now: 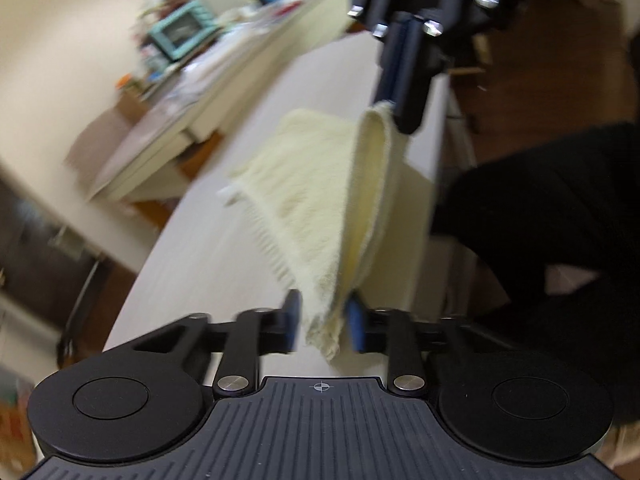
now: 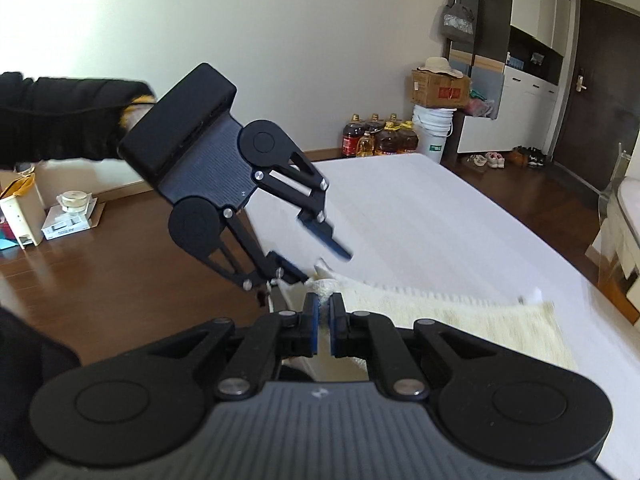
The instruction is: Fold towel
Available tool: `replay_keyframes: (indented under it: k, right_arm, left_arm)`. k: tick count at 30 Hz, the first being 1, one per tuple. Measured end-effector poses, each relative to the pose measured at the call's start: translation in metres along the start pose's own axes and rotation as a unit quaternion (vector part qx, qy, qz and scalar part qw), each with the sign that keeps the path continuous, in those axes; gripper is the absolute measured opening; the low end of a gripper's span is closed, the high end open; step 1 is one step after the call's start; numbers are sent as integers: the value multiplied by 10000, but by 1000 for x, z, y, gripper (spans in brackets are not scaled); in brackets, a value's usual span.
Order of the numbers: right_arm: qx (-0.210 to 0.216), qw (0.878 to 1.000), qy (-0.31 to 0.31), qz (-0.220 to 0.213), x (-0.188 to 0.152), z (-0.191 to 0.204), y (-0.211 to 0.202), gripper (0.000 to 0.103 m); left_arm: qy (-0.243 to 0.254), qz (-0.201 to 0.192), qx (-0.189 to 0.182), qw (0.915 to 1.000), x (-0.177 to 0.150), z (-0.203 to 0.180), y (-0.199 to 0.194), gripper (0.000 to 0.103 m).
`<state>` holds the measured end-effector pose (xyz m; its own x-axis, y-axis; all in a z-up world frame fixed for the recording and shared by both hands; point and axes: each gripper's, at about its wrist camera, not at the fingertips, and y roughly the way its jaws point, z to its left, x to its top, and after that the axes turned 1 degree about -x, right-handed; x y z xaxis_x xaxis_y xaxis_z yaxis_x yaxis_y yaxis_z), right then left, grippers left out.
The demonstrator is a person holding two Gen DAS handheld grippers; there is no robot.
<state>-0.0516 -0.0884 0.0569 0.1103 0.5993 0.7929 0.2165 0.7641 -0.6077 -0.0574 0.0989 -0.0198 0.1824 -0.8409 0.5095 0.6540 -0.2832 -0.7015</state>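
Between the right claw [image 2: 324,330] fingers, towel [image 2: 460,320] corner.

No legible text anywhere.

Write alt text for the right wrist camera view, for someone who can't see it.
The right gripper pinches a corner of a cream fringed towel lying on a white table. Just ahead, the left gripper, held by a black-sleeved arm, hangs with its fingers spread beside that same corner. Oil bottles, a white bucket and a cardboard box stand against the far wall.
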Motion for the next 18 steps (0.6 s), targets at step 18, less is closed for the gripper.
replay_keyframes:
  k: [18]
  right_arm:
    - [-1520, 9838, -948, -105, -50, 77, 51, 40]
  left_arm:
    - [117, 331, -773, 9964, 13, 9, 7, 7]
